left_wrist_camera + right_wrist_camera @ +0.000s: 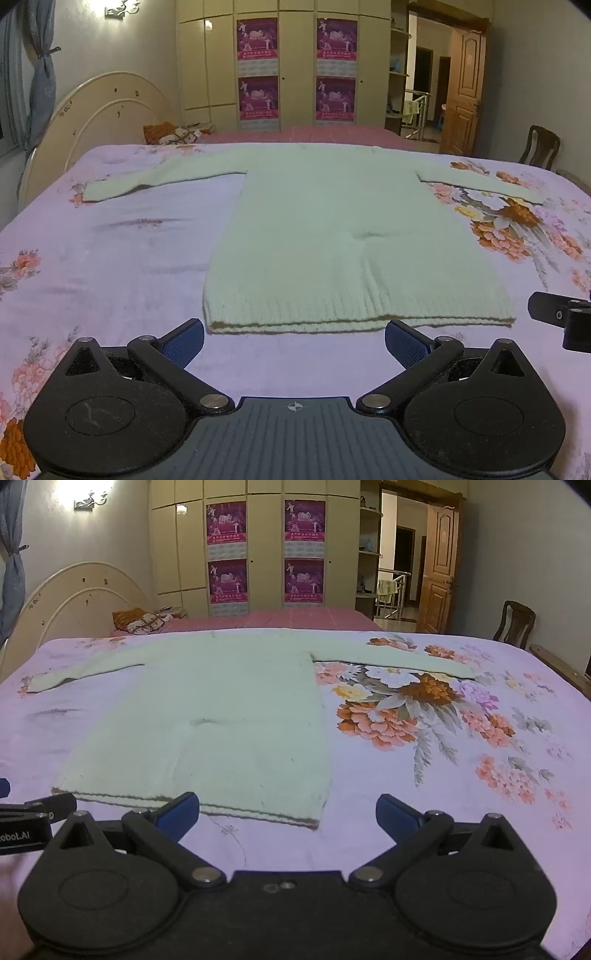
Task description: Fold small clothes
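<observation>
A pale green knitted sweater (332, 236) lies flat on the floral bedsheet (110, 258), sleeves spread to both sides, ribbed hem nearest me. My left gripper (294, 341) is open and empty, just short of the hem's middle. My right gripper (288, 814) is open and empty, just in front of the hem's right corner; the sweater (207, 716) fills the left half of its view. The right gripper also shows at the right edge of the left wrist view (561, 321), and the left gripper at the left edge of the right wrist view (33, 816).
A cream headboard (99, 110) stands at the far left. A second bed with a pink cover (314, 134) and a patterned pillow (170, 133) lies behind. Wardrobes (295, 66) line the back wall. A wooden chair (539, 147) and an open door (461, 92) are at the right.
</observation>
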